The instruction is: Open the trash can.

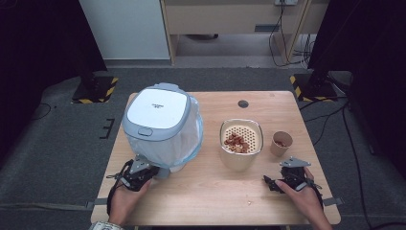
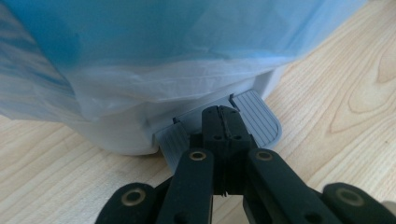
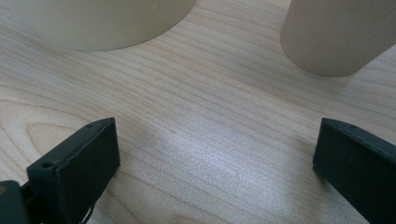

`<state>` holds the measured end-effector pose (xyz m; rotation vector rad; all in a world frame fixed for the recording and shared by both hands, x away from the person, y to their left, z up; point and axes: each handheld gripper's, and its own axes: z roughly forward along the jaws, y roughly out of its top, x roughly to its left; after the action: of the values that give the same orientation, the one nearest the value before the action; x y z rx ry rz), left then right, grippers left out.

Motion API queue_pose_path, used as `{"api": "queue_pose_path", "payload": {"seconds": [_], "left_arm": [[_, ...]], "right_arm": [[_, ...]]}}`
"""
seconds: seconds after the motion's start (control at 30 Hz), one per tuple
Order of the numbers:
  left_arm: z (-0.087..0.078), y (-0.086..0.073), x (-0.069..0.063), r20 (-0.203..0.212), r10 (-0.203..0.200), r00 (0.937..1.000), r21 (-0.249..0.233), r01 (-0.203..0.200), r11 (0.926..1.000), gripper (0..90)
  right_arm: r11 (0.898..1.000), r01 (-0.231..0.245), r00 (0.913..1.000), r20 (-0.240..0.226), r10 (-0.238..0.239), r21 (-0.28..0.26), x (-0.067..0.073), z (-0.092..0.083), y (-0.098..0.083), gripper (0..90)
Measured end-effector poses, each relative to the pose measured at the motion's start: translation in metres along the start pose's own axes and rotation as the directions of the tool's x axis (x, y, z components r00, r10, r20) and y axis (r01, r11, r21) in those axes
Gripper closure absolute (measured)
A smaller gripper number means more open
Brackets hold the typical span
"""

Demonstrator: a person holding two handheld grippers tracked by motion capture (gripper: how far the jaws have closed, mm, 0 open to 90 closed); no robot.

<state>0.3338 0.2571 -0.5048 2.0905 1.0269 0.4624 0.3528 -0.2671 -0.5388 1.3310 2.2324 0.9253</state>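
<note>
A white pedal bin (image 1: 160,122) with a grey-blue lid and a pale blue bag liner (image 2: 177,51) stands on the left of the wooden table (image 1: 210,191). Its grey ribbed foot pedal (image 2: 259,119) sticks out at the base toward me. My left gripper (image 2: 223,114) is shut, its tips lying over the middle of the pedal with nothing between them; in the high view, the left gripper (image 1: 154,172) sits right at the bin's base. My right gripper (image 3: 215,154) is open and low over bare wood, and in the high view this right gripper (image 1: 289,175) is near the front right.
A beige container (image 1: 241,155) with a perforated insert holding brown nuts stands mid-table, its wall (image 3: 102,23) just beyond my right gripper. A small paper cup (image 1: 281,143) stands to its right, close ahead as the cup (image 3: 336,37). A crumb (image 1: 249,202) lies near the front edge.
</note>
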Motion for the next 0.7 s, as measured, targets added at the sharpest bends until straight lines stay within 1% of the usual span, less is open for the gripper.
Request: {"api": "queue_pose_path", "payload": {"seconds": [0.07, 0.17, 0.43, 0.57, 0.7], "left_arm": [[0.0002, -0.0007, 0.0006, 0.004, -0.022, 0.9997, 0.000, 0.022, 0.9997, 90.0], [0.0004, -0.0008, 0.0008, 0.003, -0.034, 0.9994, 0.005, 0.034, 0.9994, 90.0], [0.0015, -0.0010, -0.0008, -0.006, -0.030, 0.9995, 0.013, 0.030, 0.9995, 90.0], [0.0021, -0.0010, -0.0005, -0.006, -0.034, 0.9994, 0.023, 0.034, 0.9992, 90.0], [0.0032, -0.0016, 0.0014, 0.007, -0.043, 0.9991, 0.028, 0.043, 0.9987, 90.0]], "right_arm": [[1.000, 0.000, 1.0000, 0.000, 0.000, 0.000, 0.0000, -0.0001, 0.0000, 0.9], [1.000, 0.002, 1.0000, -0.001, -0.002, 0.002, -0.0002, -0.0003, -0.0002, 0.8], [1.000, 0.007, 1.0000, 0.000, -0.007, -0.001, -0.0007, -0.0005, -0.0005, 0.9], [1.000, 0.008, 1.0000, 0.000, -0.008, -0.001, -0.0007, -0.0006, -0.0006, 0.9], [1.000, 0.008, 1.0000, 0.000, -0.008, 0.000, -0.0008, -0.0007, -0.0007, 0.9]]}}
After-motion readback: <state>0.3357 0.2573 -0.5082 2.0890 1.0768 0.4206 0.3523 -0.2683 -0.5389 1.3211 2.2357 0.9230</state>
